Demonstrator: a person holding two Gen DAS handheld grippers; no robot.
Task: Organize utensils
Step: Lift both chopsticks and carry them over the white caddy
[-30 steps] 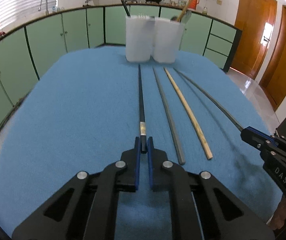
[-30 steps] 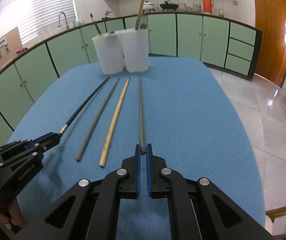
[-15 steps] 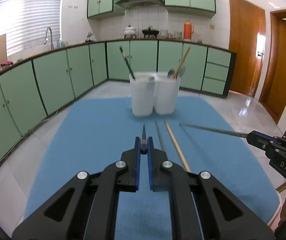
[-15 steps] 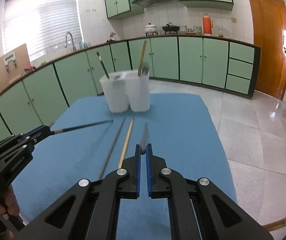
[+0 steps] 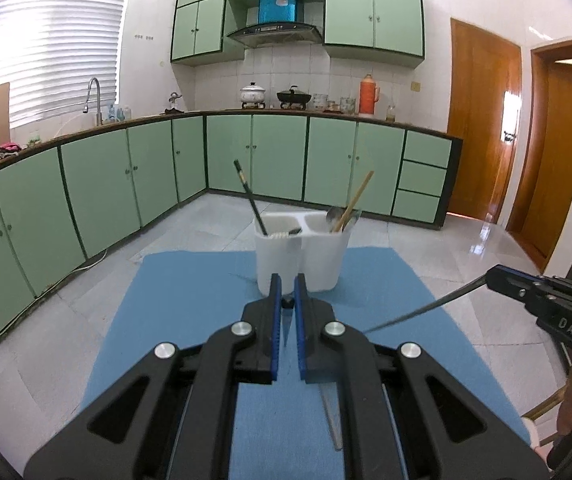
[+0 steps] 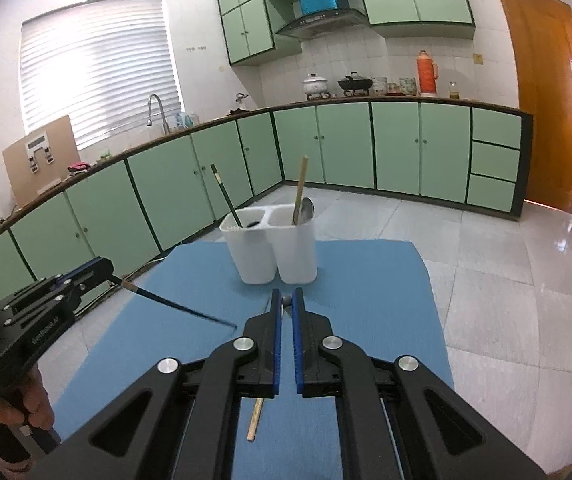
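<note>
My left gripper (image 5: 287, 302) is shut on the end of a black chopstick (image 6: 177, 304), which hangs tip-down above the blue mat (image 5: 189, 292). My right gripper (image 6: 286, 301) is shut on the end of a grey chopstick (image 5: 418, 312), also lifted and tilted down. A white two-compartment holder (image 5: 302, 256) stands at the mat's far edge; its left cup holds a black chopstick (image 5: 247, 192), its right cup a wooden chopstick (image 5: 356, 198) and a spoon (image 5: 333, 216). A grey chopstick (image 5: 332, 420) and a wooden chopstick (image 6: 254, 420) lie on the mat under the grippers.
The blue mat covers a table with its edges close on both sides. Green kitchen cabinets (image 5: 125, 184) run behind, with tiled floor (image 6: 506, 280) to the right and a wooden door (image 5: 482, 128) beyond.
Both grippers have lifted their chopsticks off the mat and tilted up, so the chopsticks now hang in the air. The other two chopsticks stay on the mat.
</note>
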